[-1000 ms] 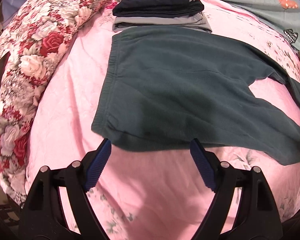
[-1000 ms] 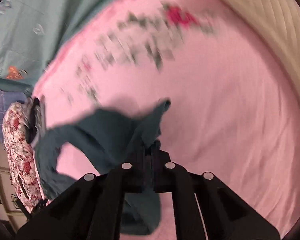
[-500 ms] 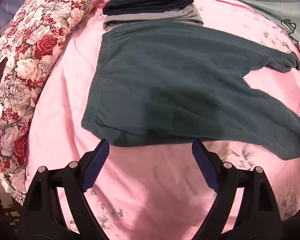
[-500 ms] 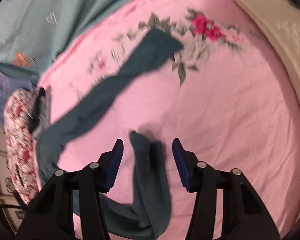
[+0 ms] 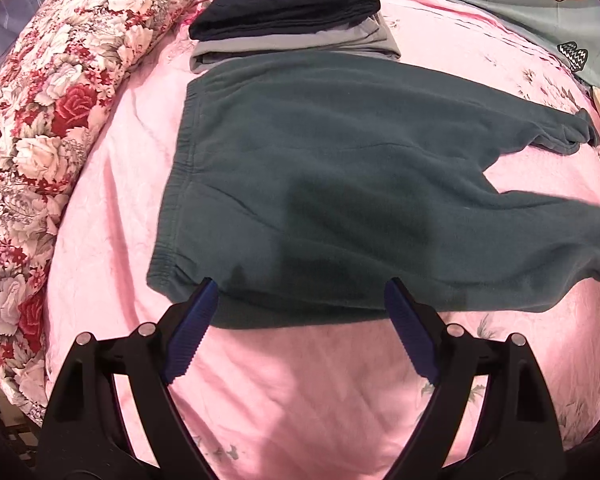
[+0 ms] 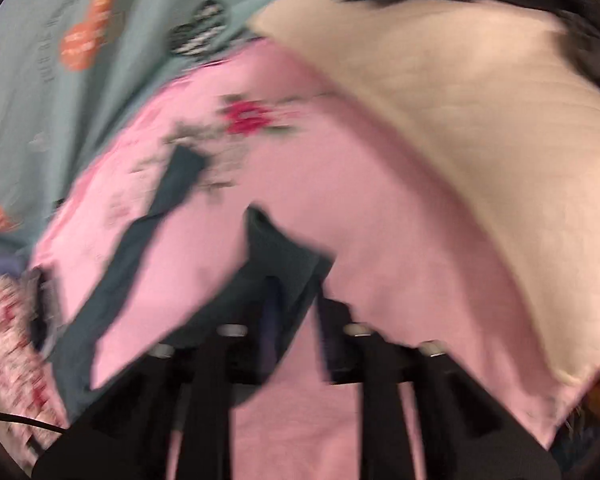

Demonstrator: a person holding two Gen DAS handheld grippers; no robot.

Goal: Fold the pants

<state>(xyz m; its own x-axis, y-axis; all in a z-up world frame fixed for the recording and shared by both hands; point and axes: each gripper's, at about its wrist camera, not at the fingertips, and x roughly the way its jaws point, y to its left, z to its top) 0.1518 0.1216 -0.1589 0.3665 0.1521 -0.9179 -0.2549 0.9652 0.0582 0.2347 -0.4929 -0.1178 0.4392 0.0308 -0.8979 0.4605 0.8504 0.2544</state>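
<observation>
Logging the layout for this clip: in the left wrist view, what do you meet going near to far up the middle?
left gripper → green pants → folded gray garment → folded dark garment

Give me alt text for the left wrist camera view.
Dark green pants lie spread flat on a pink bedsheet, with the open left gripper at their near edge. Folded clothes sit beyond, a floral pillow to the left.
</observation>
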